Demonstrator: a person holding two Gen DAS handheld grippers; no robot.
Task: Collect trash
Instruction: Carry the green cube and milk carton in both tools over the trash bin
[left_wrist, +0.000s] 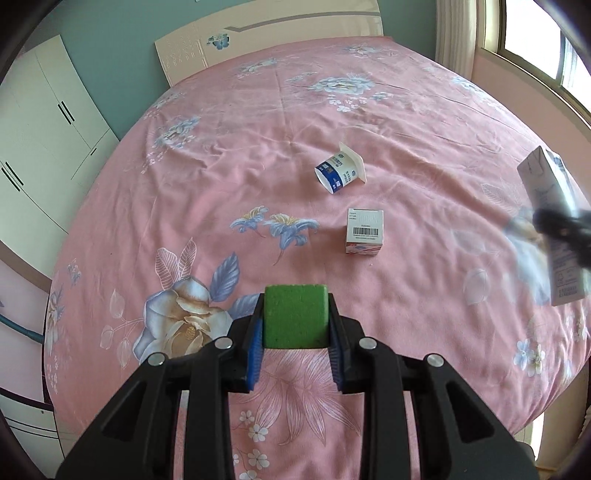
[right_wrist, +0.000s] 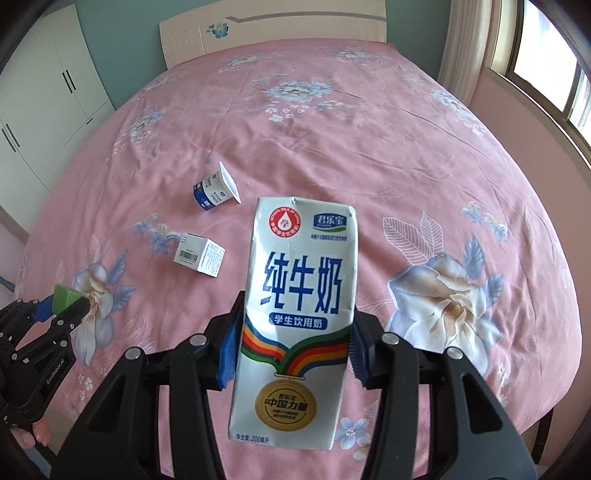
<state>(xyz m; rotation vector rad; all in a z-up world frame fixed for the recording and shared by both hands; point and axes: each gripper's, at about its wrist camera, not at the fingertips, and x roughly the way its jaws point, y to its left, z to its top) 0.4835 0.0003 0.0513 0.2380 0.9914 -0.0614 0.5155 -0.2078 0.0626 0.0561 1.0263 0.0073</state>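
My left gripper (left_wrist: 295, 319) is shut on a green sponge block (left_wrist: 295, 315) and holds it above the pink floral bed (left_wrist: 258, 129). My right gripper (right_wrist: 293, 350) is shut on a white milk carton (right_wrist: 295, 314) with blue lettering, held upright above the bed. The carton also shows blurred at the right edge of the left wrist view (left_wrist: 554, 229). A yogurt cup (left_wrist: 340, 171) lies on its side mid-bed; it also shows in the right wrist view (right_wrist: 214, 190). A small white box (left_wrist: 364, 231) with a barcode sits just in front of it, and shows in the right wrist view too (right_wrist: 199, 256).
A cream headboard (left_wrist: 266, 37) stands at the far end of the bed. White wardrobes (left_wrist: 40, 129) line the left wall. A window (right_wrist: 554, 74) is on the right. The left gripper with the sponge (right_wrist: 66, 299) shows at lower left in the right wrist view.
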